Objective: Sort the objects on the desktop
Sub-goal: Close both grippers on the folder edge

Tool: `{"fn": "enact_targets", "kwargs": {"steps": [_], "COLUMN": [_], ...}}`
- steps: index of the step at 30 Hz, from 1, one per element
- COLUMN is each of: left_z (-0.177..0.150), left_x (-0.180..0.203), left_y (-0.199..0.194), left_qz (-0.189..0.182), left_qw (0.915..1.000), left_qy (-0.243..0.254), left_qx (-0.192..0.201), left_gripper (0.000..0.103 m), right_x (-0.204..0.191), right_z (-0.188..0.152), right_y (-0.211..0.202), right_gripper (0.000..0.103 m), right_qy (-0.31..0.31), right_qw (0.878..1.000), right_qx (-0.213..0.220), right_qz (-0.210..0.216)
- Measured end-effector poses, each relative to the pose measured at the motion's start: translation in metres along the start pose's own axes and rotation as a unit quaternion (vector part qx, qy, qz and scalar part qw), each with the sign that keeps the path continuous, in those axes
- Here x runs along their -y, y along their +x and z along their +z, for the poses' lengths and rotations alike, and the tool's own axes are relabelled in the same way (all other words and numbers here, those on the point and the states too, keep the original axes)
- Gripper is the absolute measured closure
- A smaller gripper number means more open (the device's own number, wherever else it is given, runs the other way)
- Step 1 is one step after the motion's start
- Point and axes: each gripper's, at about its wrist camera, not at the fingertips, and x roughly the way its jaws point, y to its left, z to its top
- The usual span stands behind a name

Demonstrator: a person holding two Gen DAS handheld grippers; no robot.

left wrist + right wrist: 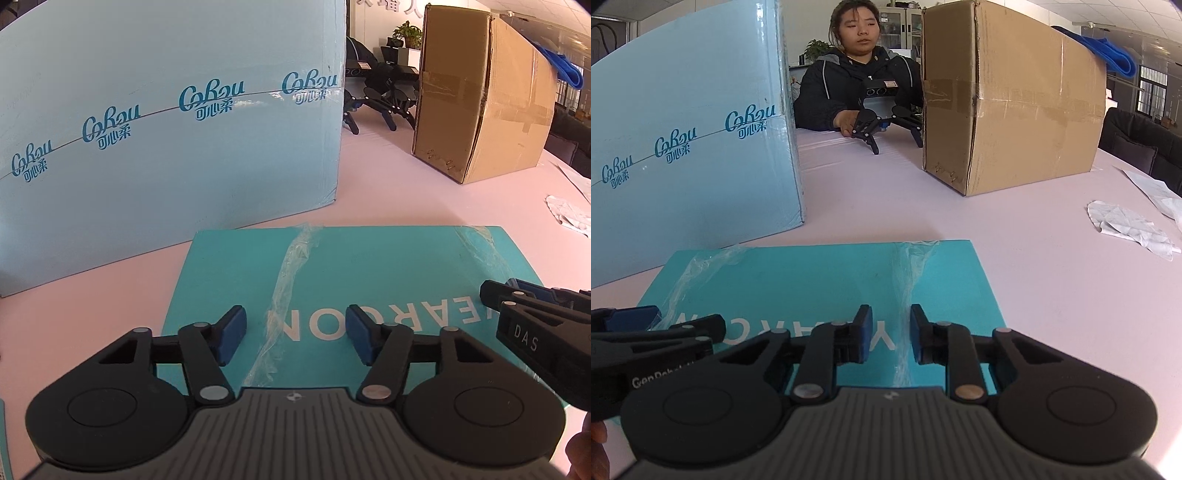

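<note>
A flat teal box (369, 266) with white lettering and strips of clear tape lies on the pink table (1052, 295). My left gripper (295, 325) hovers over its near part, blue pads well apart with nothing between them. My right gripper (891, 332) is over the same teal box (812, 277), its pads close together but with a narrow gap; only a tape strip on the lid shows through. Each gripper appears in the other's view: the right gripper (496, 295) at the right edge, the left gripper (665, 323) at the left edge.
A tall light-blue carton (683, 147) stands behind the teal box on the left. A brown cardboard box (1015, 103) with a blue cloth (1108, 51) on top stands back right. Crumpled paper (1126, 225) lies at right. A person (849, 85) across the table holds another gripper device (875, 107).
</note>
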Motion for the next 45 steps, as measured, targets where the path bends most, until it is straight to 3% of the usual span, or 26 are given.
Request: {"fn": "enact_targets", "kwargs": {"steps": [2,5,13,45], "left_z": [0.002,0.005,0.006,0.013], "left_x": [0.001,-0.003,-0.014,-0.014], "left_y": [0.0,0.0,0.0,-0.016], "left_qz": [0.002,0.009,-0.007,0.001], "left_qw": [1.0,0.9997,0.9985,0.9986], "left_qy": [-0.005,-0.021,-0.05,-0.054], "left_qx": [-0.004,-0.012,-0.021,-0.001], "left_gripper": [0.078,0.095,0.096,0.097], "right_x": [0.005,0.01,0.007,0.007], "right_z": [0.001,0.001,0.001,0.003], "right_y": [0.0,-0.003,-0.003,-0.011], "right_gripper": [0.093,0.094,0.095,0.096], "right_qy": [0.004,0.015,0.013,0.003], "right_qw": [1.0,1.0,1.0,1.0], "right_qx": [-0.002,-0.005,-0.005,0.006], "right_qz": [0.005,0.012,0.01,0.01]}}
